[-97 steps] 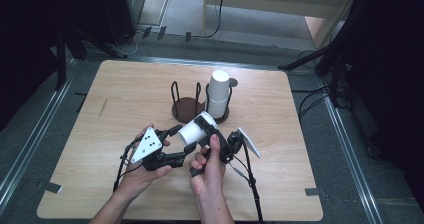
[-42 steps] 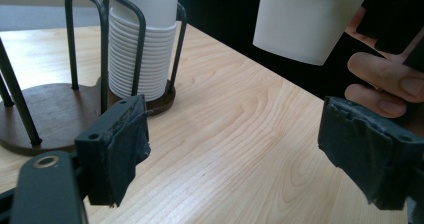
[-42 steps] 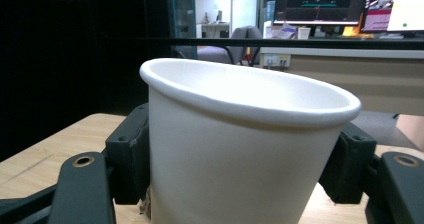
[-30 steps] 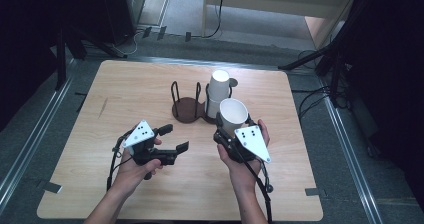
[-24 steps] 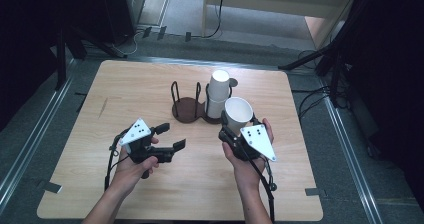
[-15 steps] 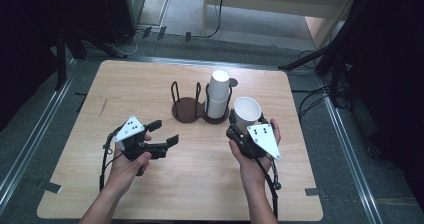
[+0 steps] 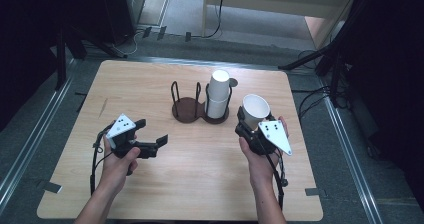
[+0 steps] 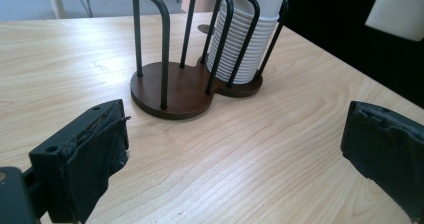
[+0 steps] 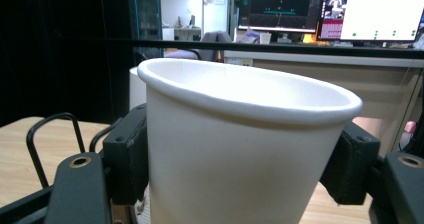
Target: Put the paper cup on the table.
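Note:
My right gripper is shut on a white paper cup, held upright to the right of the holder; in the right gripper view its pads press the cup on both sides. A dark brown two-ring holder with black wire posts stands mid-table. Its right ring holds a stack of white cups, its left ring nothing. My left gripper hovers at front left, open and empty, its jaws having just been opening. In the left gripper view the holder and stack lie beyond the pads.
The wooden table has bare room in front of and to the left of the holder. Metal rails and cables run along the floor at both sides. Monitors and a desk stand in the background.
My right gripper has carried the cup to the right, away from the left gripper. The left gripper has drifted left and its jaws stand wider apart.

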The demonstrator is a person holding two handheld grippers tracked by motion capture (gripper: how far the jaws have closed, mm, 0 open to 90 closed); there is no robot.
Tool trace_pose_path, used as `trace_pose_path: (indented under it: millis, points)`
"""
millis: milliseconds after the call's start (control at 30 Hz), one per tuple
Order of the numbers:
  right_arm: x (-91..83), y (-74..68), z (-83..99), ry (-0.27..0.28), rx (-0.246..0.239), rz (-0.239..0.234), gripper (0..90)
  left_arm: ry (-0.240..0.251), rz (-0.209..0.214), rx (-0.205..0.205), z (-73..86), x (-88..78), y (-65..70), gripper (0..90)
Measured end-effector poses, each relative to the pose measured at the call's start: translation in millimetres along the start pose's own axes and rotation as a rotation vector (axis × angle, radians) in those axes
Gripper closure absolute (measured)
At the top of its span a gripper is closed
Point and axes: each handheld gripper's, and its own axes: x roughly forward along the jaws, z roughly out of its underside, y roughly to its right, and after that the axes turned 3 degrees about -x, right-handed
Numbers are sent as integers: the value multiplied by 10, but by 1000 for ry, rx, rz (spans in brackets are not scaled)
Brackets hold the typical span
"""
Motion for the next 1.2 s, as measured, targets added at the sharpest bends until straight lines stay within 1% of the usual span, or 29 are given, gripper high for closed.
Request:
trace_pose_path:
  millis: [33, 100, 167, 233, 300, 400, 500, 533, 567, 667, 700, 767, 800, 833, 933, 967, 1000, 1033, 1100, 1133, 1167, 1200]
  points:
    - [11, 18, 7, -10, -2, 3, 272, 2, 3, -4, -1, -16, -19, 0]
    - [32, 49, 19, -37, 4, -1, 273, 20, 0, -13, 6, -59, -67, 0]
    - [51, 76, 31, -57, -3, 9, 274, 32, -11, -23, 24, -104, -118, 0]
    - [66, 95, 42, -70, 2, 24, 274, 35, -17, -21, 47, -141, -158, 0]
    - [88, 119, 55, -76, -11, 34, 274, 47, -37, -25, 87, -199, -216, 0]
    - [122, 157, 77, -89, -1, 29, 275, 55, -66, -20, 135, -270, -276, 0]
    - [146, 192, 94, -81, -6, 35, 275, 75, -102, -20, 202, -364, -345, 0]
    - [157, 216, 104, -70, -12, 36, 275, 78, -109, -17, 221, -386, -363, 0]
    - [163, 228, 110, -68, -8, 33, 276, 84, -121, -19, 250, -411, -386, 0]
    - [190, 288, 142, -55, -4, 45, 279, 92, -171, -20, 361, -498, -472, 0]
    - [198, 313, 162, -32, -24, 49, 283, 86, -181, -19, 386, -522, -496, 0]
    - [226, 346, 186, -32, -40, 30, 285, 80, -197, -21, 444, -573, -555, 0]
    - [234, 351, 197, -37, -45, 29, 285, 76, -213, -30, 488, -616, -605, 0]
    - [249, 362, 221, -31, -63, 30, 285, 72, -224, -32, 514, -647, -637, 0]
    - [280, 376, 259, -22, -60, 38, 284, 73, -249, -39, 575, -739, -728, 0]
    - [299, 390, 281, 10, -77, 41, 286, 76, -260, -42, 596, -772, -761, 0]
    - [317, 400, 298, 27, -98, 47, 288, 82, -281, -41, 627, -813, -800, 0]
    - [344, 411, 323, 14, -97, 53, 288, 92, -305, -38, 655, -848, -829, 0]
    - [396, 446, 377, -3, -70, 66, 288, 111, -344, -22, 714, -908, -889, 0]
    - [418, 468, 403, -8, -54, 68, 288, 119, -353, -27, 731, -923, -912, 0]
    - [432, 484, 423, -15, -36, 65, 288, 121, -354, -29, 751, -949, -950, 0]
    - [455, 510, 450, -20, -22, 72, 288, 126, -354, -38, 768, -966, -980, 0]
